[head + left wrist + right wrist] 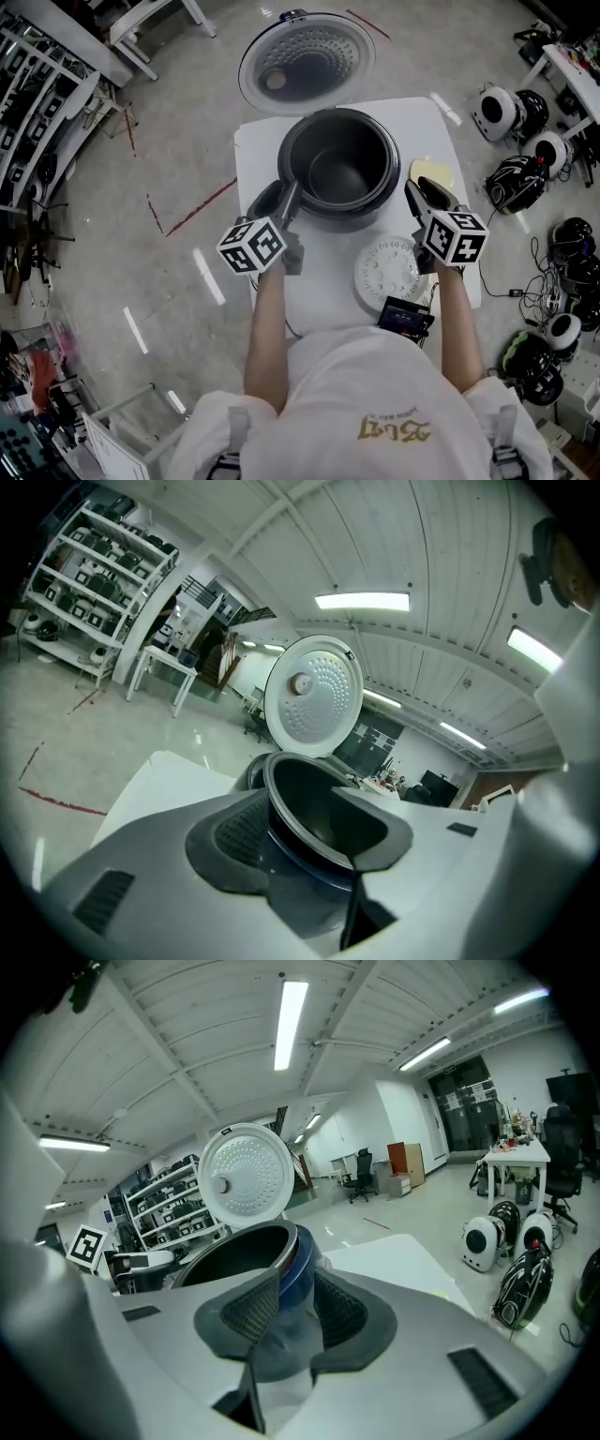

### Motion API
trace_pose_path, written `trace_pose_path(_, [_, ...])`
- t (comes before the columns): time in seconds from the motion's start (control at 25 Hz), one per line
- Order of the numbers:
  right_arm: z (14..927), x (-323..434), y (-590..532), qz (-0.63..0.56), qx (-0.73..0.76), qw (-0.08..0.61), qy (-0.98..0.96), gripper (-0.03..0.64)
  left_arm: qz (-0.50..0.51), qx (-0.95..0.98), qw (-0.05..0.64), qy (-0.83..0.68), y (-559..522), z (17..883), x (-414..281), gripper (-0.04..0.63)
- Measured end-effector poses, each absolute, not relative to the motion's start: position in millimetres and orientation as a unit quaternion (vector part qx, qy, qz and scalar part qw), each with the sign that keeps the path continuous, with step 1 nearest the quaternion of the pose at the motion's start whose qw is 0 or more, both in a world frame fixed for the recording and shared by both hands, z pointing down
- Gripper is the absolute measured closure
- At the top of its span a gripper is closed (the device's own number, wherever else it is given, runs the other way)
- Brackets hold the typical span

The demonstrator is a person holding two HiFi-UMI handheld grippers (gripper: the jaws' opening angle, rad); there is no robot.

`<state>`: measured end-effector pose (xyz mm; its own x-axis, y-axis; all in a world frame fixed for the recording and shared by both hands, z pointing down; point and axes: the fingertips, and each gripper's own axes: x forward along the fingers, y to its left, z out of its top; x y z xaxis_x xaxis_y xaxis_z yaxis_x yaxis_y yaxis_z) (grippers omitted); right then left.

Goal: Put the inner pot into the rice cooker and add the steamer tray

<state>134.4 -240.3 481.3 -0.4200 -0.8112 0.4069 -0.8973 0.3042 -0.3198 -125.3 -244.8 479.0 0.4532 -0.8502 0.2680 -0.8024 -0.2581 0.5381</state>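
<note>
- Inner pot (345,178) sits in cooker (339,222); steamer tray (389,270) lies flat on table (267,141).
- L gripper (277,200), R gripper (429,195): jaws apart, gripping nothing.
- Tray prob. light, stiff, thin; pinch rim.

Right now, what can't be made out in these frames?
Steamer tray: head view, right edge under the right gripper's marker cube; outside both gripper views.
Yellow item: head view, partly behind that gripper; unidentifiable.
Rice cooker lower body: gripper views, blocked by the jaws.
Inner pot seating: base hidden inside the cooker.
</note>
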Motion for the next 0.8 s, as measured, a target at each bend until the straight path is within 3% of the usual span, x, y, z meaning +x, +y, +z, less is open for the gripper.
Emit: trace_pose_path(0.8, [494, 157, -133, 0.268, 0.572, 0.085, -0.77, 0.483, -0.023, 0.816, 0.332, -0.472, -160, 491, -96, 0.403])
